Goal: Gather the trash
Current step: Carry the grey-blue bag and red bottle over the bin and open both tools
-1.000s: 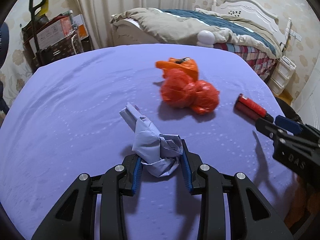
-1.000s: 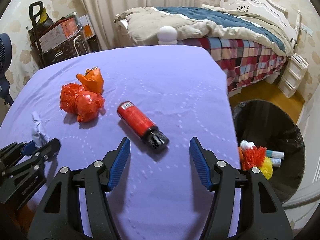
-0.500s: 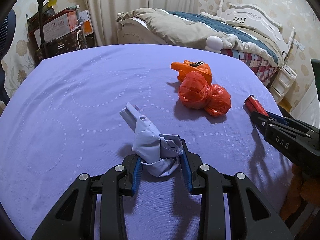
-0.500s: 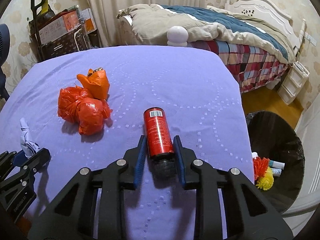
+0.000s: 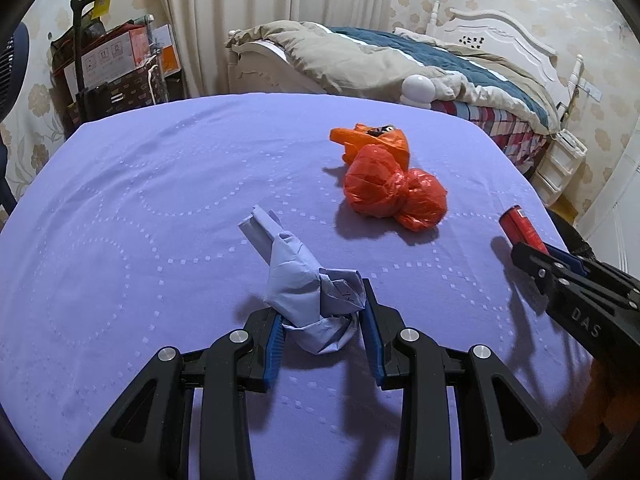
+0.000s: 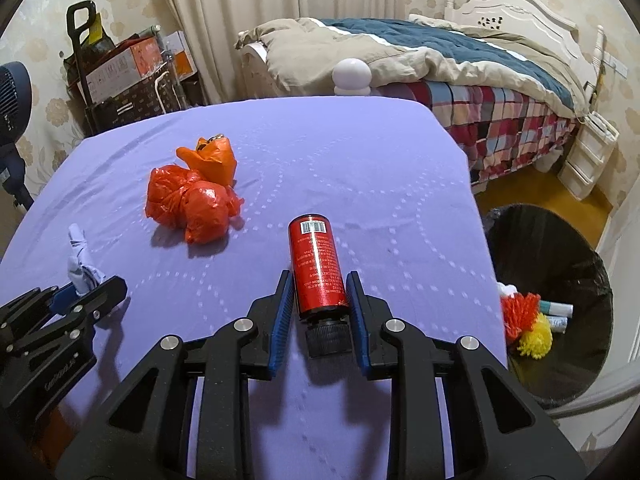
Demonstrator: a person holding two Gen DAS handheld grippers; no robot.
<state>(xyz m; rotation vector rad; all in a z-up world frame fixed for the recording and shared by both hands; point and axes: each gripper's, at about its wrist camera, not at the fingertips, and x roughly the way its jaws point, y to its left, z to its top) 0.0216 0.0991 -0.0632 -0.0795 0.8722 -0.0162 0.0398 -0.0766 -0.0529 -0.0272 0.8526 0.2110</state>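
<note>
We hold a piece of trash in each hand over the purple tablecloth point(image 5: 120, 200). On the left, the left gripper point(image 5: 322, 320) is clamped on a crumpled pale-blue paper wad point(image 5: 304, 288), its blue pads pressed into the lower folds while a twisted tail sticks out ahead. The paper is soft, so we judge that a steady squeeze and a smooth lift will keep it from slipping out.

In the middle of the table lies the knotted orange-red plastic bag bundle point(image 6: 192, 196), not yet picked up and well apart from both grippers.

To the right, the right gripper point(image 6: 319, 304) has just been closing, and its pads now press on the lower body of the red spray can point(image 6: 318, 264), just above the black cap, which points back toward us. The can is smooth and round; we judge it best kept level and carried without a jerk, since the far end overhangs the grip.

Farthest right, beside the table on the floor, stands the black-lined trash bin point(image 6: 560, 240). Inside we see a red-orange tuft, a yellow tuft, something white and some small tubes whose labels we cannot read.
</note>
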